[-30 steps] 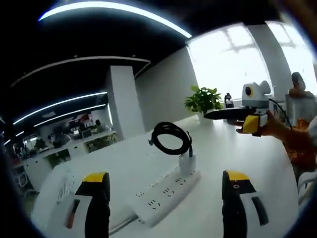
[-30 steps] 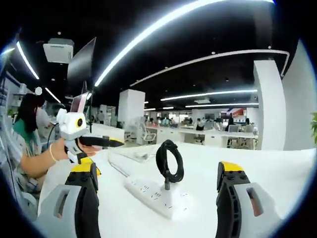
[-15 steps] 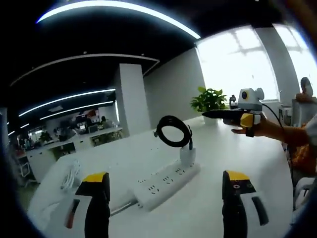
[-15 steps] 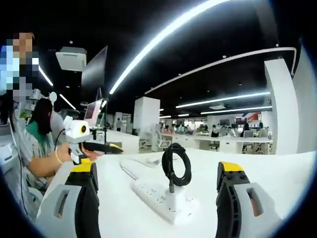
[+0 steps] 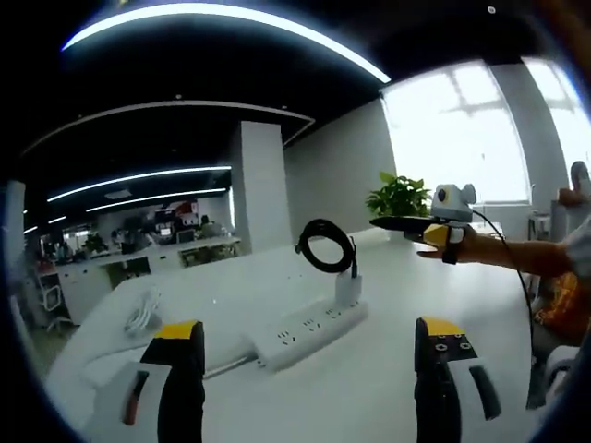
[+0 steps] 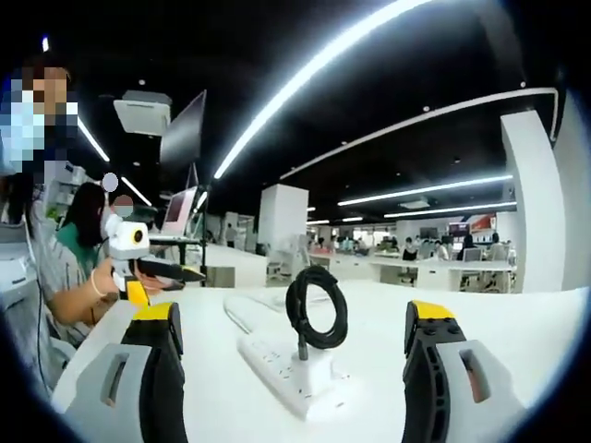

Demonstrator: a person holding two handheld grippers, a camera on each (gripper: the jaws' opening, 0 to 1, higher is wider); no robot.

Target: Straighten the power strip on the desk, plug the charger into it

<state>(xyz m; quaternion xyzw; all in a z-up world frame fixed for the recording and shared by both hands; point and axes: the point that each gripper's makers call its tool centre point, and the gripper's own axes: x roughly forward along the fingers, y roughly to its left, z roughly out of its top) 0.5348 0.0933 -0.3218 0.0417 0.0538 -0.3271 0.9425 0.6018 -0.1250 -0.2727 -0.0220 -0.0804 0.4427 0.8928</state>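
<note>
Since a second ago both grippers have drawn back and lifted a little from the power strip, and the other gripper in each view has slid further off to the side.

In the left gripper view, the left gripper (image 5: 309,369) has its jaws standing wide apart with nothing between them. Beyond them the white power strip (image 5: 300,330) lies flat on the white bench (image 5: 369,388), set at a slant across it. The white charger (image 5: 347,288) stands plugged into the strip's far end, its black cable coil (image 5: 326,246) standing up above it. The right gripper (image 5: 416,224) hovers off to the right, held in a hand (image 5: 466,247); whether its jaws are apart I cannot tell from here. A potted plant (image 5: 399,196) sits behind it by the window.

In the right gripper view, the right gripper (image 6: 295,365) also has its jaws spread wide and empty, the strip and charger ahead between them.
</note>
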